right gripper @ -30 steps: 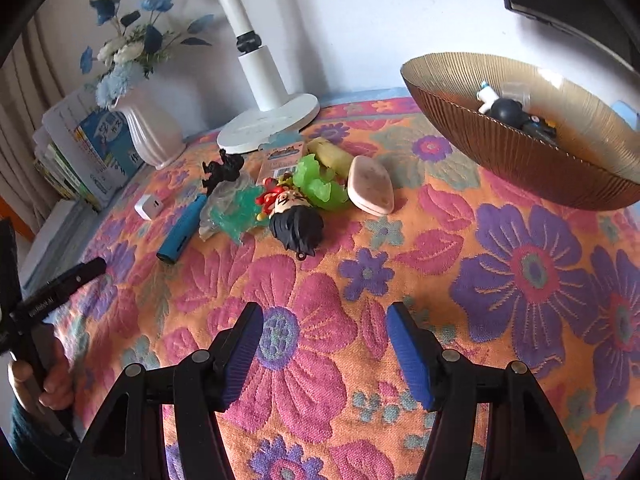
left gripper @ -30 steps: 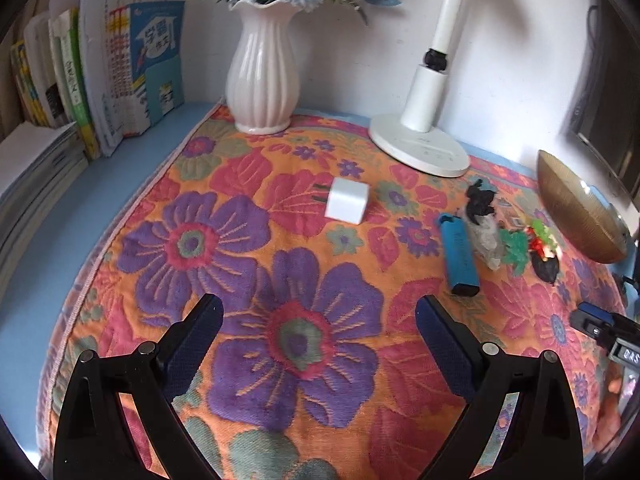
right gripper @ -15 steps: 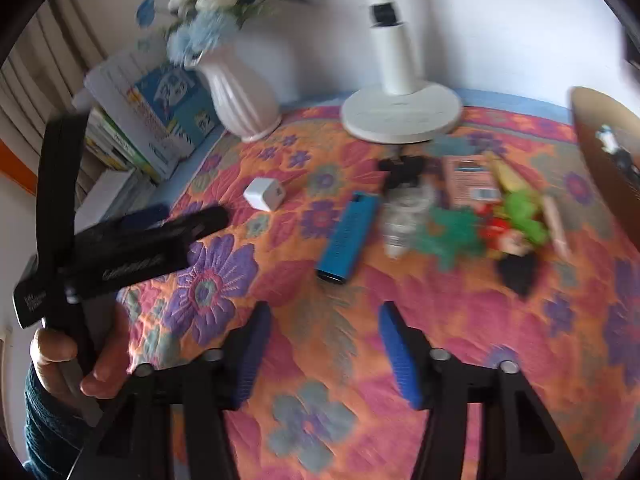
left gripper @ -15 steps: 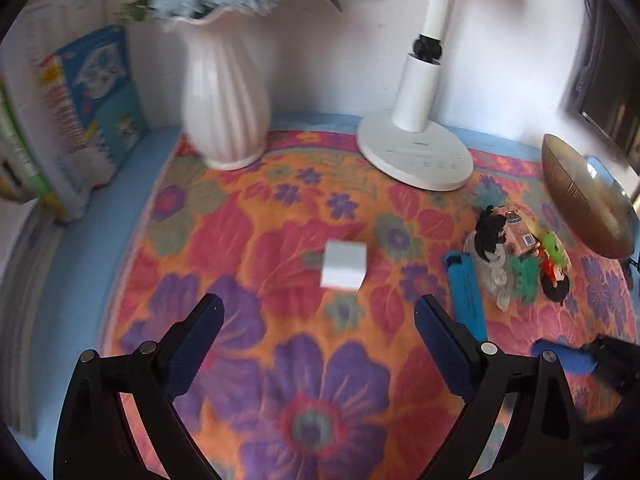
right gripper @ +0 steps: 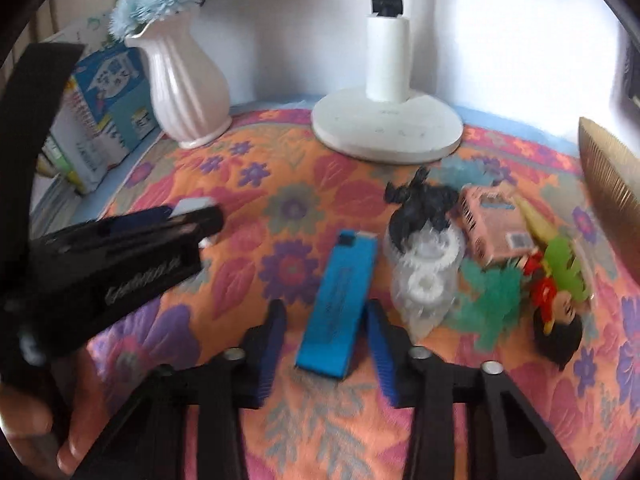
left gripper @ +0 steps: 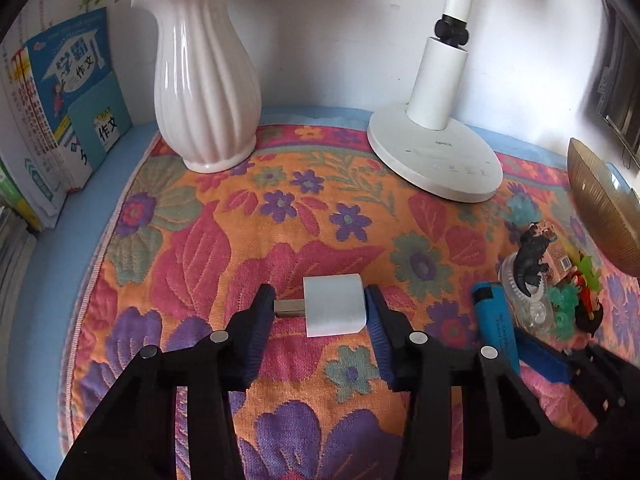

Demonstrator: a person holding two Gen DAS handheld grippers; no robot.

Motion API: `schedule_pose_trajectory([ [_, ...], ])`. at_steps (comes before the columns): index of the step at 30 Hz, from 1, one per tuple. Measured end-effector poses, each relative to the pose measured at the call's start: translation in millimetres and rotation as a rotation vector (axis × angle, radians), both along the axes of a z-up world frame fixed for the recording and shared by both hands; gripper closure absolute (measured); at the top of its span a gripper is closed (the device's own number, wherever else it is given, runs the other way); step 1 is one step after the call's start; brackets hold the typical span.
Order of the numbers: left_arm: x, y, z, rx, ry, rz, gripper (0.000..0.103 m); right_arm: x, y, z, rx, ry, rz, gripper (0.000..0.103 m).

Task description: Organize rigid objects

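A white charger plug (left gripper: 334, 306) lies on the flowered cloth (left gripper: 280, 240), its metal end pointing left. My left gripper (left gripper: 318, 300) is closing around it: one pad meets the metal end, the other the white body. A blue lighter (right gripper: 340, 300) lies lengthwise between the fingers of my right gripper (right gripper: 326, 314), whose jaws are closing too. The right pad is against the lighter, while a gap still shows on the left side. In the right wrist view the left gripper (right gripper: 120, 256) covers most of the charger (right gripper: 192, 205).
Right of the lighter lies a cluster of small toys: a black figure (right gripper: 420, 204) on clear plastic, a pink packet (right gripper: 496, 228), a doll (right gripper: 560, 320). A white vase (left gripper: 204, 80), lamp base (left gripper: 436, 160), books (left gripper: 60, 112) and gold bowl (left gripper: 600, 208) ring the cloth.
Both grippers moved forward and narrowed. The left came down around the charger, which lay well ahead before. The right swung left from the toys and bowl to straddle the lighter.
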State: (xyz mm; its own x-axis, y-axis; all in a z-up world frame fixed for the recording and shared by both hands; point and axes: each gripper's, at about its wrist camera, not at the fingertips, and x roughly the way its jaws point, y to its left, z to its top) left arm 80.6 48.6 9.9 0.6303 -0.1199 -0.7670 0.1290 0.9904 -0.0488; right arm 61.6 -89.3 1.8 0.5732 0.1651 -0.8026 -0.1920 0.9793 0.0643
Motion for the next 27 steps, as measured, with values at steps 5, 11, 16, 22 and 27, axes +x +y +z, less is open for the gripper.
schedule_pose_trajectory([
  [5, -17, 1, 4, -0.024, 0.002, -0.026, 0.061, -3, -13, 3, 0.052, 0.016, 0.060, 0.079],
  [11, -62, -16, 6, -0.068, 0.007, -0.105, 0.061, -48, -36, 6, 0.092, 0.059, 0.223, 0.079],
  [16, -104, -55, 0, -0.055, 0.016, -0.246, 0.061, -106, -65, 6, 0.003, 0.027, 0.269, 0.079],
  [22, -141, -102, -1, 0.010, -0.013, -0.425, 0.061, -145, -125, 12, -0.058, 0.000, 0.135, 0.079],
  [27, -154, -112, -10, 0.083, -0.008, -0.445, 0.051, -151, -156, 6, -0.006, 0.033, 0.065, 0.079],
])
